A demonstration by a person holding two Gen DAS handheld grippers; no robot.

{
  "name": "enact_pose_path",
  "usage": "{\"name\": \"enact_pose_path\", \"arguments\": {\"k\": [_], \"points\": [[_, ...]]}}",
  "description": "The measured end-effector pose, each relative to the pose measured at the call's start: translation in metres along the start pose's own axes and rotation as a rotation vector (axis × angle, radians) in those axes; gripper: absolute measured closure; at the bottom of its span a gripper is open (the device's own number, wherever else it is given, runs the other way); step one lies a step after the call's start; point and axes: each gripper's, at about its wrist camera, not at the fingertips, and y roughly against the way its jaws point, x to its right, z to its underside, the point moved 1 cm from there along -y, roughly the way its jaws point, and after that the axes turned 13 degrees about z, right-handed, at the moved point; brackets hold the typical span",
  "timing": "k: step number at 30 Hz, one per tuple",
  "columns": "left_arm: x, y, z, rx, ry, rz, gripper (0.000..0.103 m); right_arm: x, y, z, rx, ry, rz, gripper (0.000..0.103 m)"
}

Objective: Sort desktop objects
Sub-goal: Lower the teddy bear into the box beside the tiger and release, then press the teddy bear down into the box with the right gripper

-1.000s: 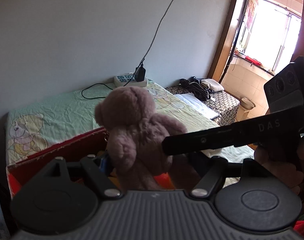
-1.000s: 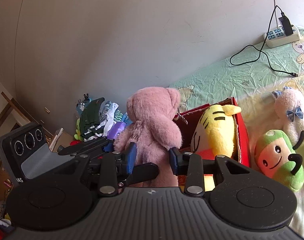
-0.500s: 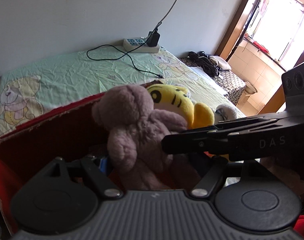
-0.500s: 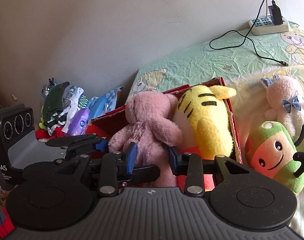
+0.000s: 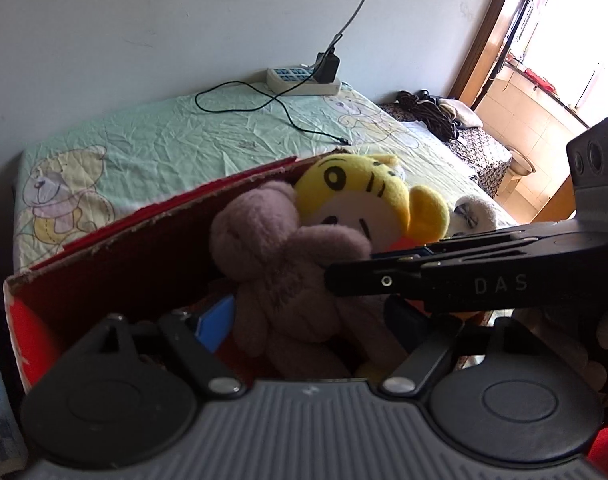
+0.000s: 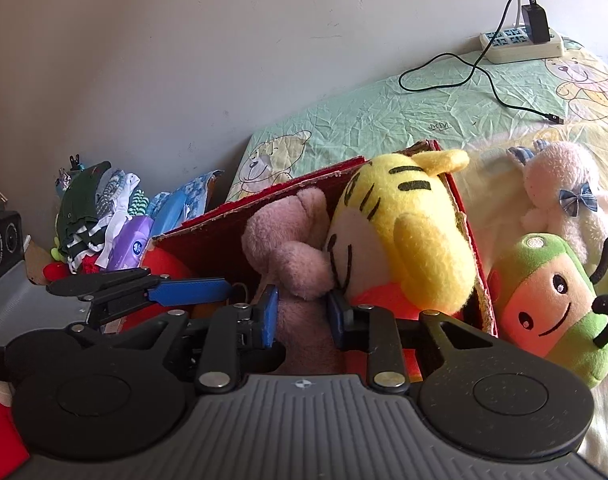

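Clenching the pink bear (image 6: 300, 252) in your right gripper (image 6: 302, 314) at frame centre, inside the red box (image 6: 272, 204) beside the yellow tiger (image 6: 399, 240), "DAS" printed on that gripper's side at the left view's right edge, your left gripper (image 5: 304, 320) spread wide around the bear.

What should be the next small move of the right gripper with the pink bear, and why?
Probably open the right gripper and let go. Its fingers are shut on the pink bear, which already sits low inside the red box, leaning against the yellow tiger. The left gripper looks open around the bear.
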Motion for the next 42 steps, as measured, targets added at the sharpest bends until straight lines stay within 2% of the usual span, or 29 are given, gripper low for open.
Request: {"name": "enact_pose_path", "arguments": {"k": [6, 10, 14, 16, 19, 24, 30, 37, 42], "points": [[-0.001, -0.014, 0.002, -0.04, 0.037, 0.05, 0.02, -0.004, -0.005, 0.0, -0.014, -0.009, 0.0, 0.075], [-0.012, -0.022, 0.001, -0.058, 0.092, 0.079, 0.013, -0.004, -0.005, -0.001, -0.01, -0.016, -0.002, 0.075], [-0.022, -0.024, 0.001, -0.064, 0.145, 0.111, 0.013, 0.002, 0.003, -0.003, -0.003, -0.031, -0.013, 0.076], [-0.024, -0.026, 0.001, -0.071, 0.168, 0.124, 0.013, 0.005, 0.005, -0.003, -0.012, -0.029, -0.013, 0.085], [-0.024, -0.03, 0.0, -0.088, 0.179, 0.122, 0.013, 0.01, 0.005, -0.001, -0.041, -0.045, -0.02, 0.092], [-0.021, -0.038, 0.0, -0.132, 0.173, 0.096, 0.012, 0.012, 0.003, 0.003, -0.067, -0.076, -0.022, 0.095], [-0.022, -0.038, 0.002, -0.139, 0.176, 0.081, 0.01, 0.012, -0.003, 0.003, -0.064, -0.063, -0.012, 0.096], [-0.022, -0.025, 0.003, -0.116, 0.171, 0.087, 0.01, 0.012, 0.018, 0.002, -0.019, -0.039, -0.125, 0.094], [-0.013, -0.016, 0.001, -0.109, 0.119, 0.104, 0.01, 0.006, 0.018, 0.004, -0.023, -0.005, -0.142, 0.092]]}}
